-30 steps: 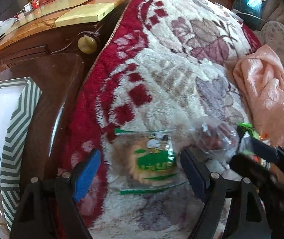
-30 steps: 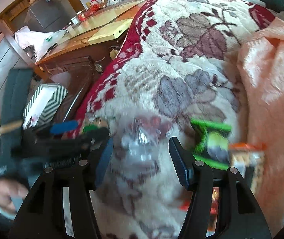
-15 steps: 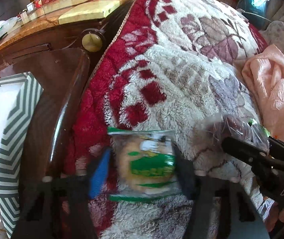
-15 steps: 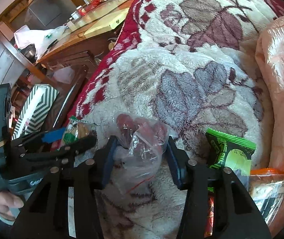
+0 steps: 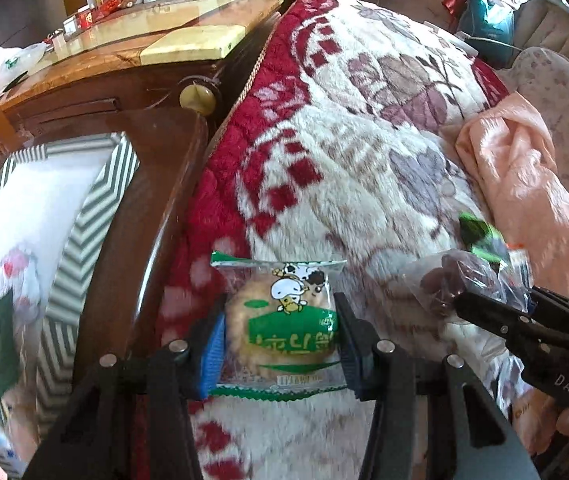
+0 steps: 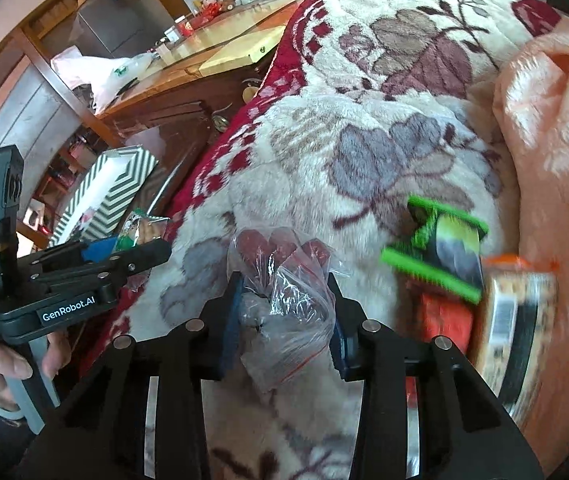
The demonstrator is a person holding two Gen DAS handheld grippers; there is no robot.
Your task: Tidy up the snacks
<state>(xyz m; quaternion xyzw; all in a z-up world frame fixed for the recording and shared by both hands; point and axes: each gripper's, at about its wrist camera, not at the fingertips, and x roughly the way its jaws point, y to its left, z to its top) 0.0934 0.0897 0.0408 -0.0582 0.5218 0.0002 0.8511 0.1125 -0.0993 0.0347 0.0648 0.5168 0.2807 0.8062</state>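
Note:
My left gripper [image 5: 278,320] is shut on a green-and-white cookie packet [image 5: 280,320] with a cartoon cow, held over the red edge of the blanket. It also shows in the right wrist view [image 6: 140,228]. My right gripper [image 6: 284,308] is shut on a clear plastic bag of dark red pieces [image 6: 284,280], lifted off the blanket; the bag also shows in the left wrist view [image 5: 456,280]. A green snack packet [image 6: 440,248] and an orange-topped pack [image 6: 524,308] lie to the right on the blanket.
A green-and-white chevron box [image 5: 84,216] with snacks inside sits on the dark wooden table [image 5: 156,168] to the left. A floral blanket [image 5: 364,140] covers the surface. A peach cloth [image 5: 524,184] lies to the right. A wooden counter [image 5: 144,40] stands behind.
Both grippers closed on their items: the left on the cookie packet, the right on the clear bag. Both have lifted slightly, and the left has shifted toward the table side.

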